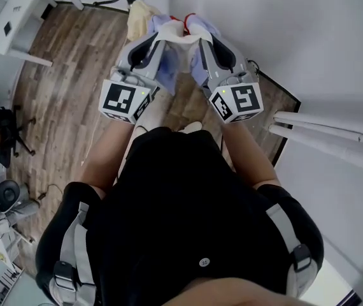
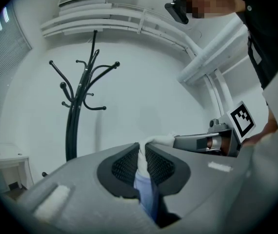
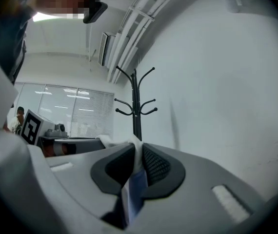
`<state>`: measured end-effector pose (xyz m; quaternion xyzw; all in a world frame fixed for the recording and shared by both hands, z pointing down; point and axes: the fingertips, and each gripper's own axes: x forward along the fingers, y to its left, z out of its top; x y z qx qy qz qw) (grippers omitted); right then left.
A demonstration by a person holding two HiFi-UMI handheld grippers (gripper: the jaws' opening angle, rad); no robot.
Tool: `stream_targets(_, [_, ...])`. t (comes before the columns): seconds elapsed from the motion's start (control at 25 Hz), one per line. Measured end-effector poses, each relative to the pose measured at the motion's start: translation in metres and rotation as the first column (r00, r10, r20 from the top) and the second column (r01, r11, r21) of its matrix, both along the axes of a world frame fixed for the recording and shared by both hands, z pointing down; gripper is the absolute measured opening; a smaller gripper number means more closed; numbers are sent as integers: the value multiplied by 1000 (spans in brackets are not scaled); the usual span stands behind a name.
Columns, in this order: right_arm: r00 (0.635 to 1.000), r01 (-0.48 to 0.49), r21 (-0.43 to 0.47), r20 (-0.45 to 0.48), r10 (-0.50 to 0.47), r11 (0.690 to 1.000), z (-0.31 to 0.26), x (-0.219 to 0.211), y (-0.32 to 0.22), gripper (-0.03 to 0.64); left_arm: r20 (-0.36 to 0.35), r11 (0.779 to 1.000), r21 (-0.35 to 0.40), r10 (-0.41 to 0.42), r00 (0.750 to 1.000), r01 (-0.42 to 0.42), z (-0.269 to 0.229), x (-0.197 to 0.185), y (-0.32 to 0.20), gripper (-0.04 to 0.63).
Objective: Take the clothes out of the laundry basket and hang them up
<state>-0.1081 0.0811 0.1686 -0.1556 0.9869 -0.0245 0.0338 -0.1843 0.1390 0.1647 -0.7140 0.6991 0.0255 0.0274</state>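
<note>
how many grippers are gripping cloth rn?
2. Left gripper, at the head view's left, and right gripper, beside it, each have jaws shut on the garment.

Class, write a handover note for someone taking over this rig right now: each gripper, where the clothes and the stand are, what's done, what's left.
Left gripper: shut on the garment.
Right gripper: shut on the same garment, which hangs between the two above the wood floor.
Coat stand: ahead by the white wall, with its visible hooks bare.
Done: one garment is up in both grippers.
Left: hang it on the coat stand. The laundry basket is not in view, so check it for more.
</note>
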Motion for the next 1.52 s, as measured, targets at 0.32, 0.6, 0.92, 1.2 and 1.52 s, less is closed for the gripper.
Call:
stream_targets(0.32, [1000, 26, 27, 3, -26, 999, -19, -82, 76, 35, 2, 998, 43, -37, 999, 37, -17, -87, 82, 25])
stream_targets(0.6, [999, 34, 20, 4, -34, 999, -18, -143, 123, 37, -1, 997, 41, -57, 998, 57, -20, -149, 133, 25])
stream_targets(0.92, [996, 85, 9, 15, -86, 996, -18, -195, 134, 37, 9, 990, 61, -129, 992, 128, -25, -203, 145, 25])
stream_targets(1.2, [989, 147, 4, 30, -147, 989, -26, -241, 111, 38, 26, 979, 53, -199, 980, 197, -33, -251, 120, 25])
stream_targets(1.52, [994, 102, 22, 42, -103, 995, -32, -262, 92, 38, 40, 982, 79, -175, 984, 172, -40, -278, 100, 25])
